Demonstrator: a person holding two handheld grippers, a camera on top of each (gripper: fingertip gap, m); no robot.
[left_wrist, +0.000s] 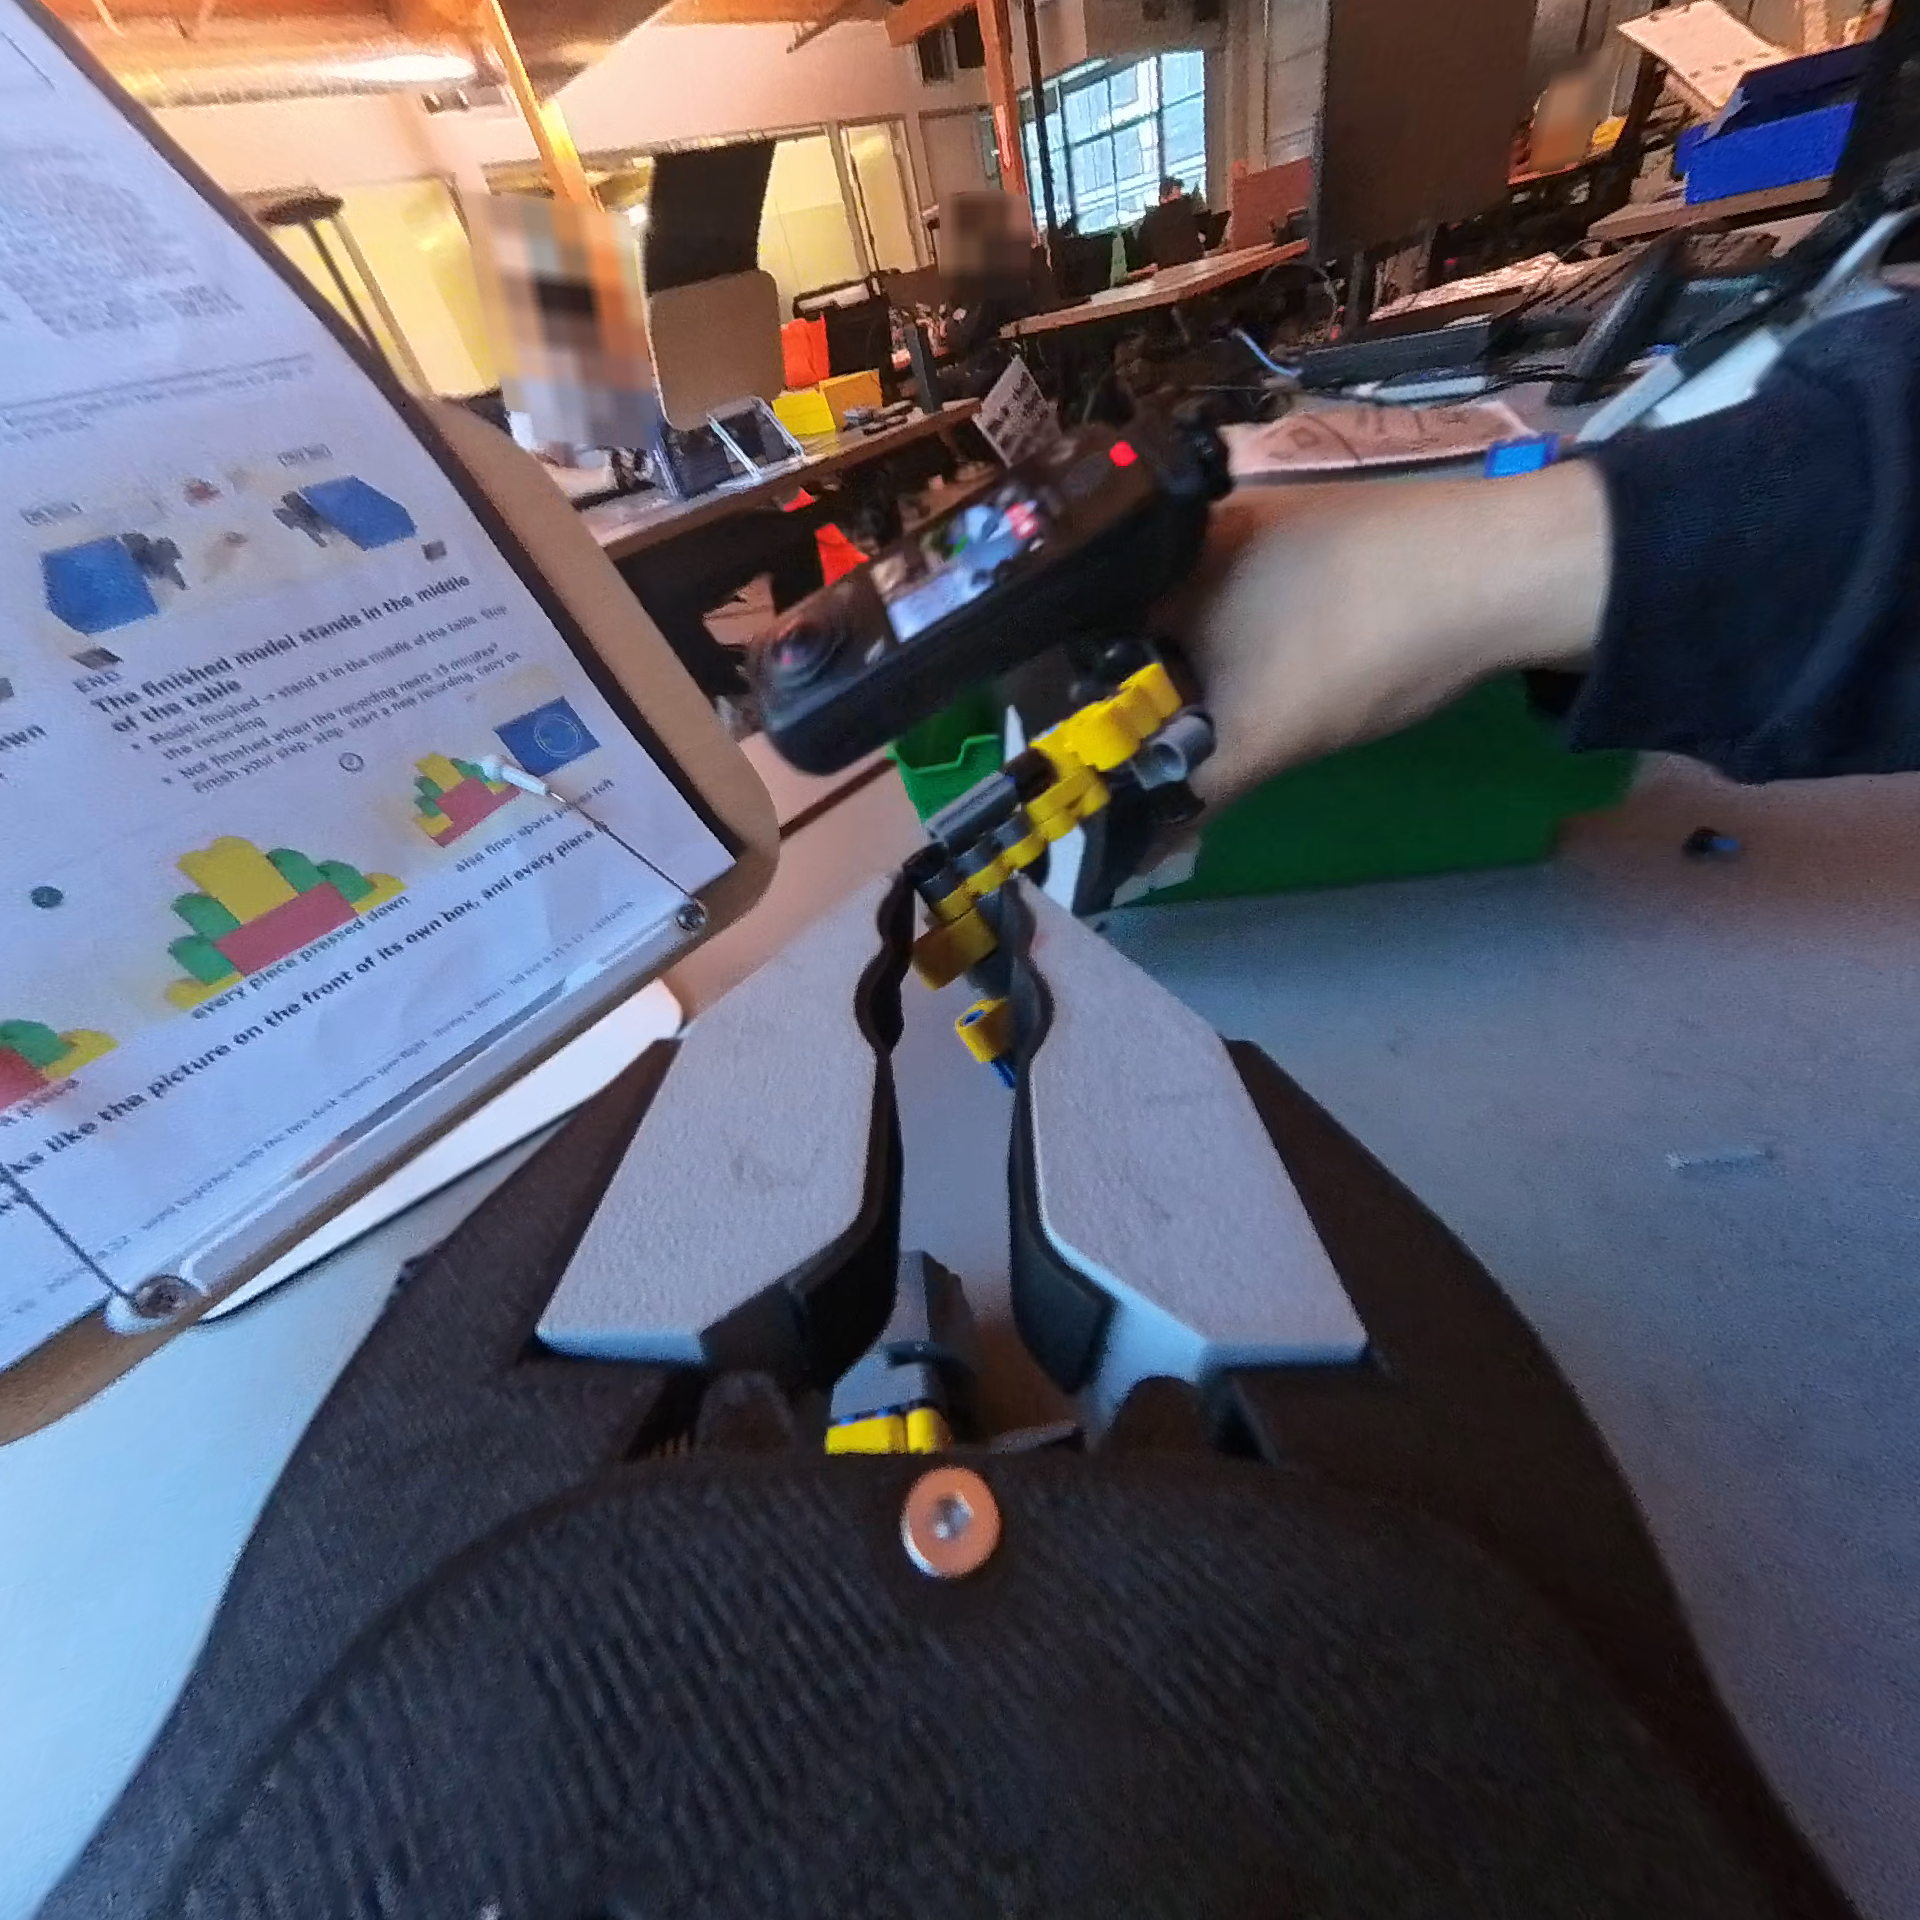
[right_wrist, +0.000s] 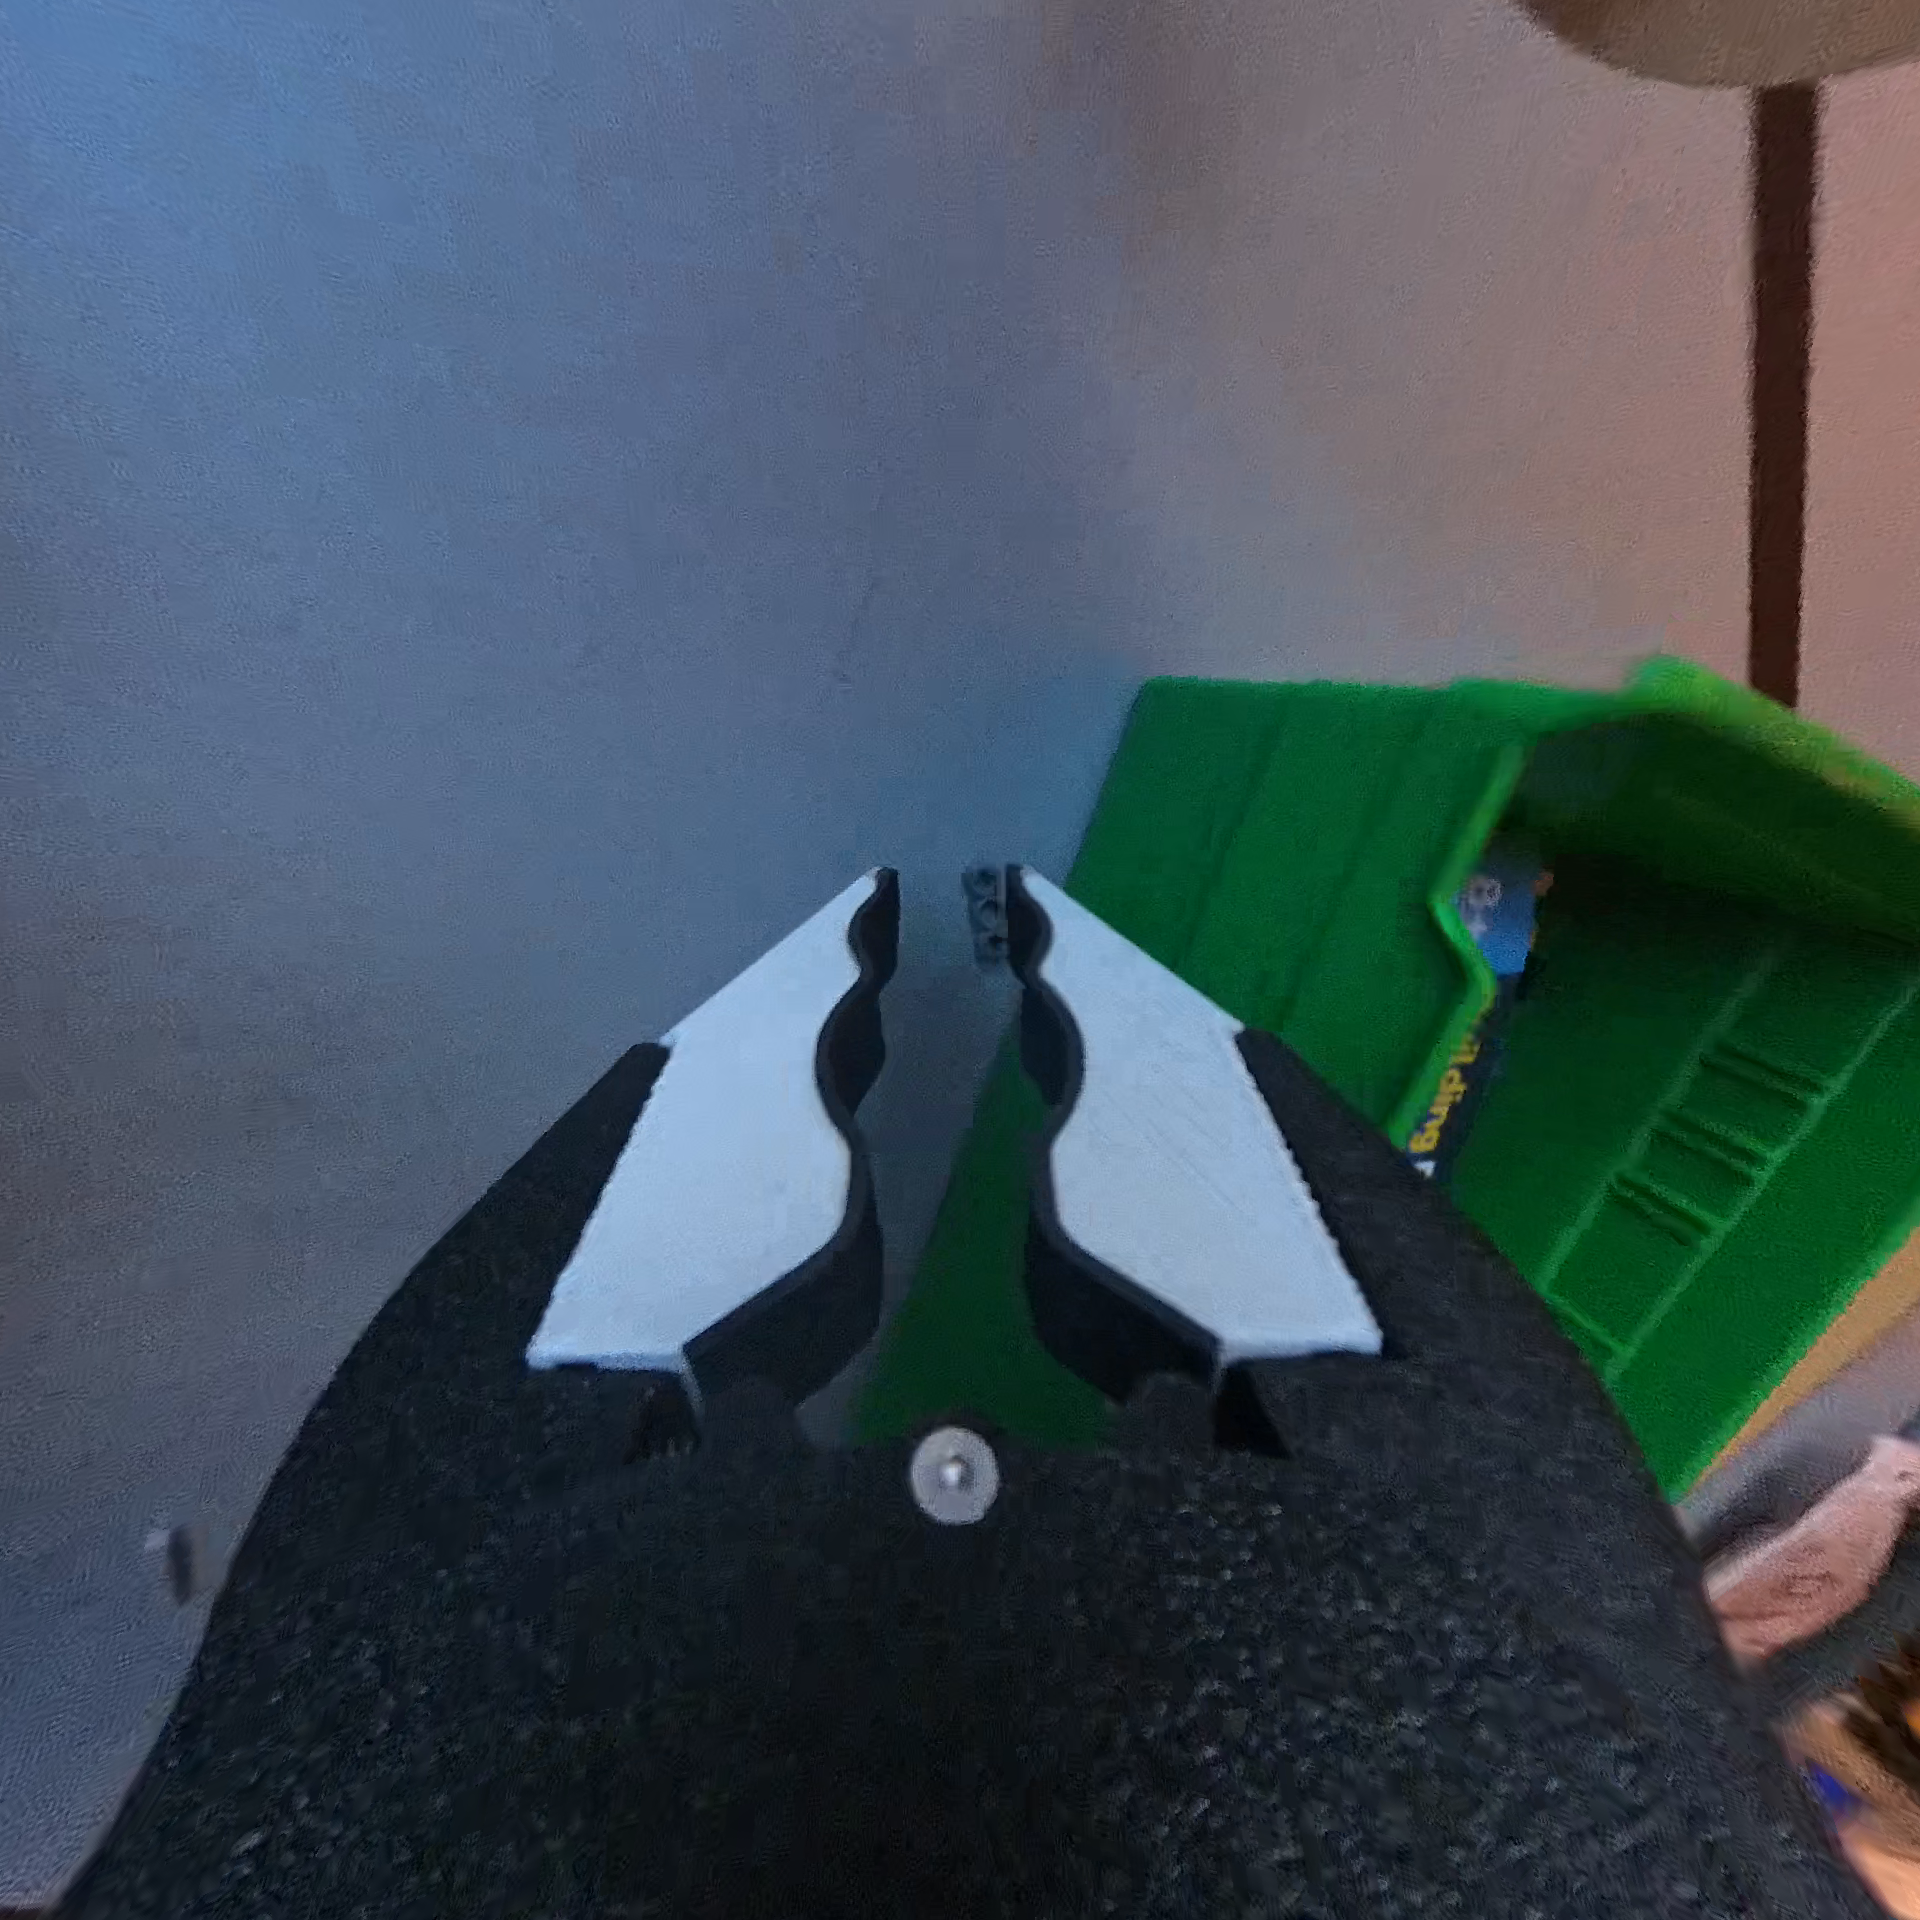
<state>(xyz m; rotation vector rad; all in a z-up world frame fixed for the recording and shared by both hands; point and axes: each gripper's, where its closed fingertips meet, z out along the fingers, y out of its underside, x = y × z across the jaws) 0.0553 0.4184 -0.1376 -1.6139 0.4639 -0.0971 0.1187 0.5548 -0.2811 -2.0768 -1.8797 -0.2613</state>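
Observation:
My left gripper (left_wrist: 961, 920) is shut on a yellow and grey model of beams and pins (left_wrist: 1039, 800), which sticks up and to the right past the fingertips. More yellow and grey parts (left_wrist: 883, 1429) show low between the fingers. My right gripper (right_wrist: 945, 883) is open above the grey table (right_wrist: 520, 520). A small dark grey piece (right_wrist: 987, 914) sits right by its right fingertip; I cannot tell whether they touch. In the left wrist view the right gripper's camera body (left_wrist: 987, 592) and the hand holding it (left_wrist: 1351, 623) are just behind the model.
A green bin (right_wrist: 1299, 883) stands right of the right gripper and also shows in the left wrist view (left_wrist: 1403, 800). A tilted instruction board (left_wrist: 312, 779) stands close on the left. A small dark piece (left_wrist: 1709, 842) lies on the table. Cluttered work tables fill the background. Left tips to right tips: about 20 centimeters.

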